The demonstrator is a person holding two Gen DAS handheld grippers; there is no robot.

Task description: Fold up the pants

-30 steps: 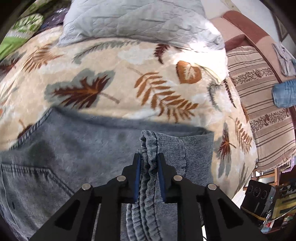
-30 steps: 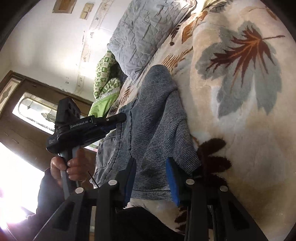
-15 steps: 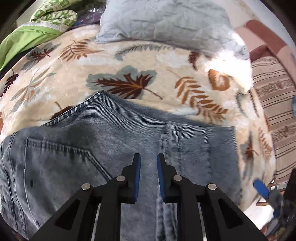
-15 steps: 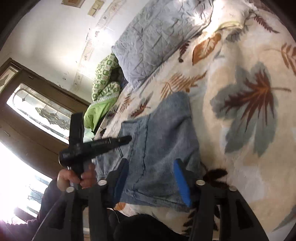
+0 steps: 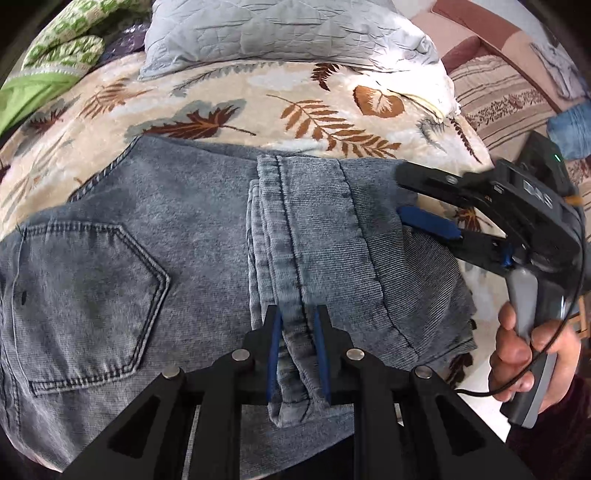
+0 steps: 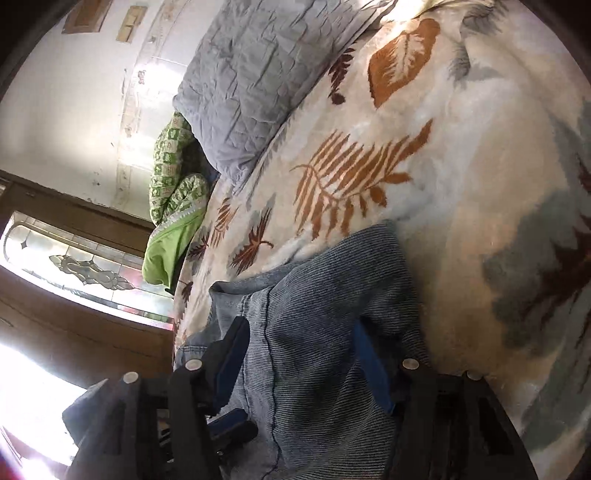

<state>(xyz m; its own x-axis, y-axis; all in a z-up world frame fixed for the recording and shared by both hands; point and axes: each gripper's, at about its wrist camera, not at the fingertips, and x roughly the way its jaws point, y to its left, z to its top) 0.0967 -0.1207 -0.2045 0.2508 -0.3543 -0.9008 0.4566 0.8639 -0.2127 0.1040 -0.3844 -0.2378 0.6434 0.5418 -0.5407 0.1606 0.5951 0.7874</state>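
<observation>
Left gripper (image 5: 298,352) points steeply down, jaws nearly together, blue pads clamped on a ridge of pants (image 5: 184,236) fabric. Right gripper (image 6: 299,363) angled lower, jaws apart and closing slightly, fabric between them, pads not pressing. Right hand (image 5: 532,354) wraps its grey handle.

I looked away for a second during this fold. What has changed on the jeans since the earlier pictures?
The jeans, earlier lifted and draped, now lie flat on the leaf blanket. The right gripper let go of the side edge; its jaws are now closing, with that edge between them. The left gripper stays clamped on the bunched seam. The grey pillow has not moved.
</observation>
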